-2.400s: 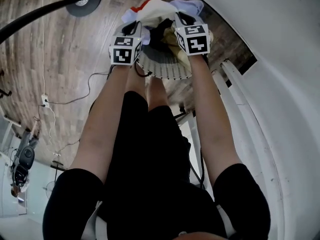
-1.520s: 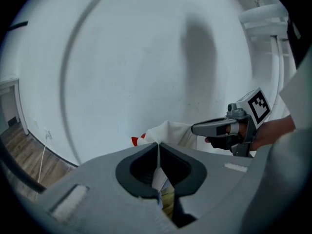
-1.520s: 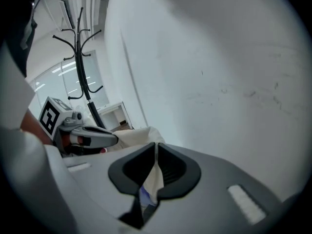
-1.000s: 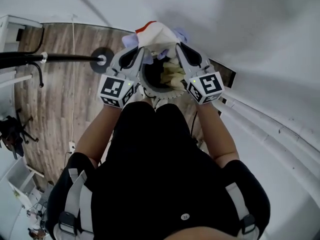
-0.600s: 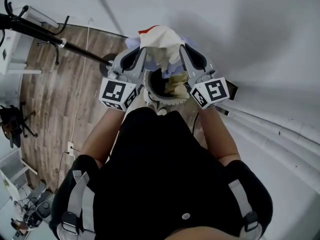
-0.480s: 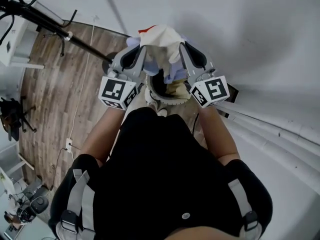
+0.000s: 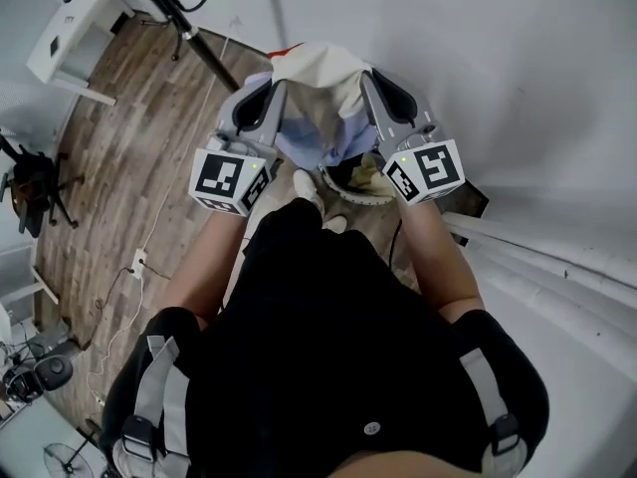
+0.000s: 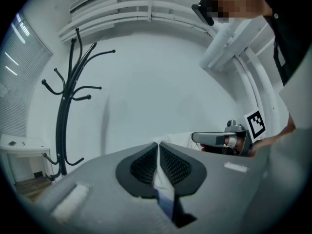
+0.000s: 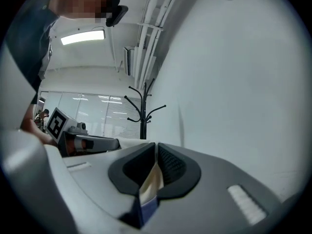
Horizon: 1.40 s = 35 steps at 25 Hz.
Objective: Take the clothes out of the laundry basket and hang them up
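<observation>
A cream and pale-blue garment [image 7: 318, 83] with a red edge hangs spread between my two grippers, above the white slatted laundry basket [image 7: 370, 195]. In the basket lies a yellowish cloth [image 7: 366, 171]. My left gripper [image 7: 273, 96] is shut on the garment's left edge, and a thin fold [image 8: 159, 177] shows pinched between the pads of the left gripper [image 8: 157, 148]. My right gripper [image 7: 374, 82] is shut on the right edge, and cream and blue cloth [image 9: 150, 184] sits between the pads of the right gripper [image 9: 157, 150]. Each gripper view shows the other gripper beside it.
A black coat rack [image 8: 63, 116] stands on the wood floor by the white wall; its pole [image 7: 179, 18] runs across the head view's top left. White pipes [image 7: 537, 267] run along the wall at the right. A cable and socket [image 7: 137, 260] lie on the floor at the left.
Both grippers have lifted the garment up out of the basket, so more blue cloth now hangs between them. The head view has swung, and the basket sits lower right of the garment.
</observation>
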{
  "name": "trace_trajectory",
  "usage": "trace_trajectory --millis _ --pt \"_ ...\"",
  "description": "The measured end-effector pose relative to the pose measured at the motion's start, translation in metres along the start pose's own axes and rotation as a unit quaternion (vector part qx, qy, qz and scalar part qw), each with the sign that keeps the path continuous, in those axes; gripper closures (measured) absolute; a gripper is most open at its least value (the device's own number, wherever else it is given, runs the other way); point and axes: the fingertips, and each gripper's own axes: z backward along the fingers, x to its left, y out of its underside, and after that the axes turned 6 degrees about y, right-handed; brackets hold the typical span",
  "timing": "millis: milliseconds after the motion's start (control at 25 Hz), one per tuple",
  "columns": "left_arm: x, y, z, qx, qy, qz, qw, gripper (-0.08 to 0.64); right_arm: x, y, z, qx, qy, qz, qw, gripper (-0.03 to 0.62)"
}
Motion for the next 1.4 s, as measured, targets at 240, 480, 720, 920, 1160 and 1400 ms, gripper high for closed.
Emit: trace_trajectory --millis 240,480,720,920,1160,1400 --pt "0.037 -0.019 0.052 -0.004 -0.045 -0.025 0.9987 0.552 0.055 -0.007 -0.029 -0.006 -0.039 -0.003 0.999 0.568" --pt "0.1 -0.029 0.097 -0.013 -0.08 -0.027 0.9964 0.552 0.108 -0.007 -0.079 -0.006 -0.068 0.001 0.998 0.568" --pt "0.169 -0.029 0.129 -0.014 -0.075 -0.022 0.9969 0.551 0.157 0.001 -0.141 -0.001 -0.062 -0.004 0.998 0.568" --pt "0.23 -0.024 0.15 -0.014 -0.079 -0.015 0.9967 0.551 0.191 0.016 -0.192 0.011 -0.059 -0.007 0.998 0.568" --pt "0.299 -0.012 0.162 -0.007 -0.077 -0.007 0.997 0.551 0.214 0.035 -0.248 0.023 -0.041 -0.004 0.999 0.568" --pt "0.353 0.003 0.152 0.007 -0.063 -0.006 0.998 0.551 0.218 0.052 -0.294 0.032 -0.011 -0.001 0.999 0.568"
